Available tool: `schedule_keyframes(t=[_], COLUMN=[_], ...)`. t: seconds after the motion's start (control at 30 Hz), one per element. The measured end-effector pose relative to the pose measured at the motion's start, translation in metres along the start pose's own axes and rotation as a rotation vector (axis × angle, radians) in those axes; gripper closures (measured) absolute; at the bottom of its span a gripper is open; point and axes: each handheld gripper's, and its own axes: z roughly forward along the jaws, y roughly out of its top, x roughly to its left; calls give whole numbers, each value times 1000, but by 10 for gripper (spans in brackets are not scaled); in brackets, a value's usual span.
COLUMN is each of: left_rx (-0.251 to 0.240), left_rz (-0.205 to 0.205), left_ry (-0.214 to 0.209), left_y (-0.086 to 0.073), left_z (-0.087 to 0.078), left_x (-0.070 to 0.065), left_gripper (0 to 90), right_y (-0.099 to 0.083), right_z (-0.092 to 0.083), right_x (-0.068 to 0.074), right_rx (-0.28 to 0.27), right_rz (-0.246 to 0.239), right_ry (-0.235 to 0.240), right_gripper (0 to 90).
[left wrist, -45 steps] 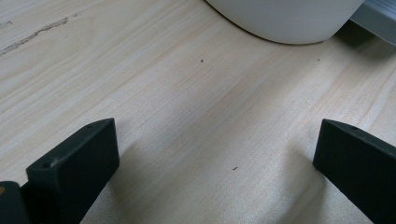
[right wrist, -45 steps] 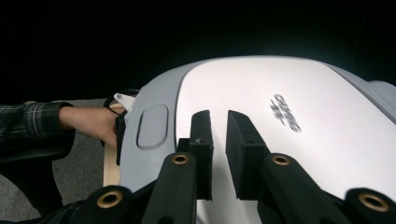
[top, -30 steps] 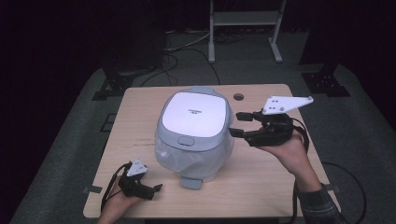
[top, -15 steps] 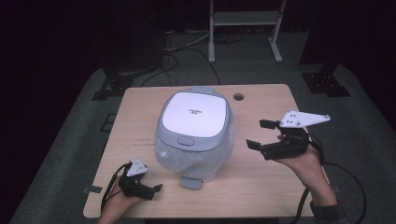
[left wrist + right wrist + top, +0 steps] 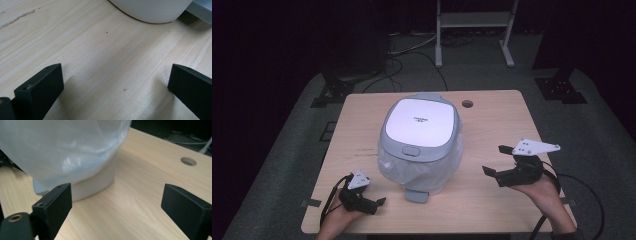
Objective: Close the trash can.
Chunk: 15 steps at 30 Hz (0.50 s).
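Note:
A small pedal bin with a white lid, grey rim and a clear plastic liner stands in the middle of the wooden table. My left gripper rests at the near left corner, open, pointing at the bin's foot. In the left gripper view its jaws stand wide over bare wood, with the bin's base ahead. My right gripper is held low at the near right, apart from the bin. Its jaws have just been opening and nothing is between them. In the right gripper view, the liner bulges ahead of the right gripper.
The bin's grey pedal sticks out toward the table's near edge. A round cable hole lies in the far right of the tabletop. Cables trail from both grippers off the near edge. A metal stand is on the floor behind.
The right gripper has come away from beside the bin's lid, moving down and toward the near right of the table, and its jaws stand wider. The left gripper has stayed put.

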Motion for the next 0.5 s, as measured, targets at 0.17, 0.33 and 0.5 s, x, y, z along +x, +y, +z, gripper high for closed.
schedule_keyframes(t=[0.17,0.33,0.5], left_rx=[-1,-1,-3], left_rz=[-1,1,1], left_ry=[-1,-2,-4], left_y=[0,0,0], left_z=[0,0,0], left_x=[0,0,-1], left_gripper=[0,0,0], right_y=[-20,-42,-65], right_z=[-1,-2,-3], right_x=[-5,-12,-19], right_rx=[19,63,107], right_rz=[14,17,22], right_ry=[-37,-82,-112], right_gripper=[33,21,21])
